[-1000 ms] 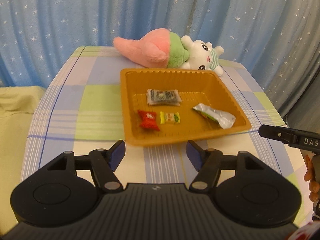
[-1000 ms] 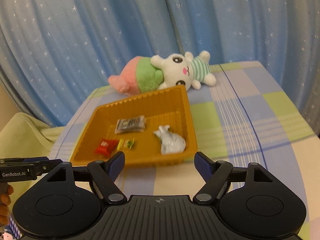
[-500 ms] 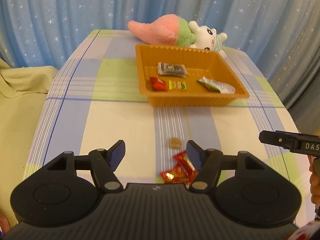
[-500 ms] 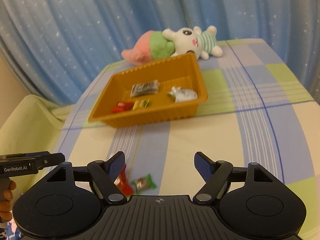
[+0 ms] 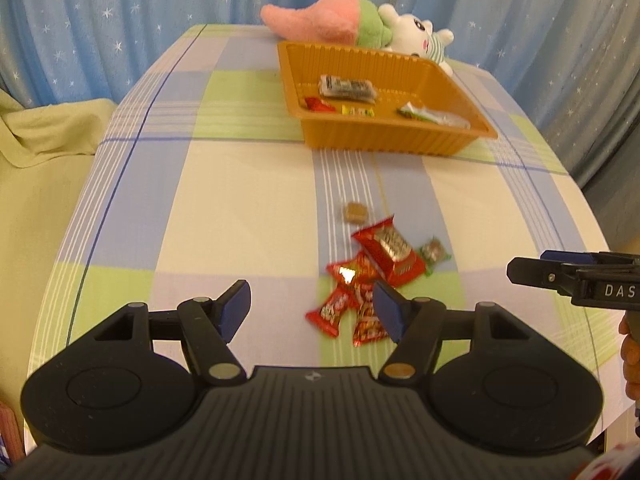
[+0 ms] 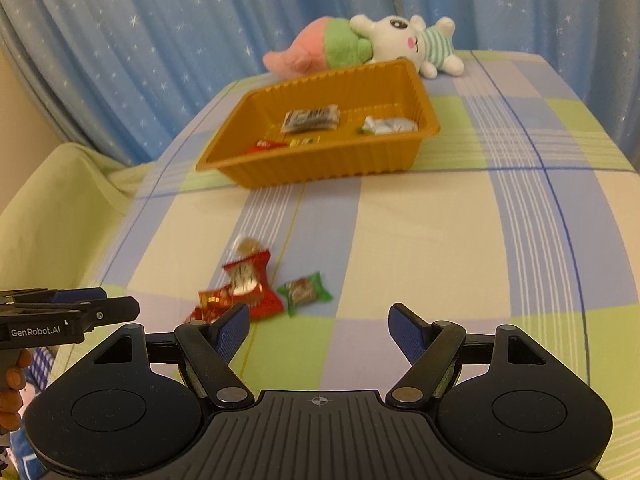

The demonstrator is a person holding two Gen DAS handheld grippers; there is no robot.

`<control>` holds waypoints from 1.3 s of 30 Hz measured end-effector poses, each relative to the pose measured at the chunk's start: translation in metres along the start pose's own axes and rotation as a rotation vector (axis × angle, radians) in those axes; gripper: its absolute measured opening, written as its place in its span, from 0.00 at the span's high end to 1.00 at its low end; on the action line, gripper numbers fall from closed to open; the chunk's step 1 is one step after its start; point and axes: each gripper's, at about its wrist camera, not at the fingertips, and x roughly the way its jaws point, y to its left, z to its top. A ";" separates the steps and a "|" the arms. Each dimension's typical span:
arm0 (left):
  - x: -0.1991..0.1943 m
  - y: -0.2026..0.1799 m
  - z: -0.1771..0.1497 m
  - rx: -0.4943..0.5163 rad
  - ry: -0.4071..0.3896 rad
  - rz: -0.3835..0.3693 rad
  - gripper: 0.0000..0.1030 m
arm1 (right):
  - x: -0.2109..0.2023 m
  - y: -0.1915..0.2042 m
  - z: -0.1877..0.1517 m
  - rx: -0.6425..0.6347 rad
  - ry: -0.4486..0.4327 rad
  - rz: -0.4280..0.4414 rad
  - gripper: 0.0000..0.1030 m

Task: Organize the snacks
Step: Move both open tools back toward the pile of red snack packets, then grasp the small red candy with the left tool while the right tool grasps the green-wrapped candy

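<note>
L gripper (image 5: 310,306) jaws apart, empty | R gripper (image 6: 318,330) jaws apart, empty | loose pile of red foil snack packets (image 5: 366,280) on checked tablecloth (image 5: 240,200), just ahead-right of L, ahead-left of R; L looks nearer | big red packet's long axis diagonal, pointing toward orange ribbed plastic tray (image 5: 384,140), well beyond

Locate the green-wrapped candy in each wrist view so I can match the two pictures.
Left wrist: green-wrapped candy lies right of centre, at the right edge of the loose pile, beside the big red packet.
Right wrist: it lies just left of centre, right of the same packet.
Shared landmark: the orange tray farther up the table.
</note>
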 end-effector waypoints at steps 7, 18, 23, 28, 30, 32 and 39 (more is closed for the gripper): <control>0.004 -0.001 -0.015 0.007 0.026 -0.004 0.37 | 0.007 0.009 -0.013 -0.020 0.030 0.004 0.26; 0.012 -0.005 -0.026 0.062 0.034 -0.004 0.39 | 0.021 0.019 -0.025 -0.041 0.068 0.009 0.26; 0.020 -0.007 -0.029 0.096 0.034 0.004 0.44 | 0.026 0.020 -0.027 -0.042 0.076 0.007 0.26; 0.029 -0.008 -0.029 0.119 0.035 -0.009 0.48 | 0.030 0.018 -0.027 -0.033 0.083 -0.001 0.26; 0.032 -0.009 -0.028 0.136 0.029 -0.015 0.48 | 0.031 0.017 -0.026 -0.027 0.087 -0.004 0.26; 0.036 -0.011 -0.027 0.158 0.024 -0.017 0.49 | 0.033 0.016 -0.026 -0.022 0.090 -0.006 0.26; 0.051 -0.017 -0.022 0.203 0.033 -0.030 0.57 | 0.036 0.010 -0.025 -0.001 0.093 -0.018 0.26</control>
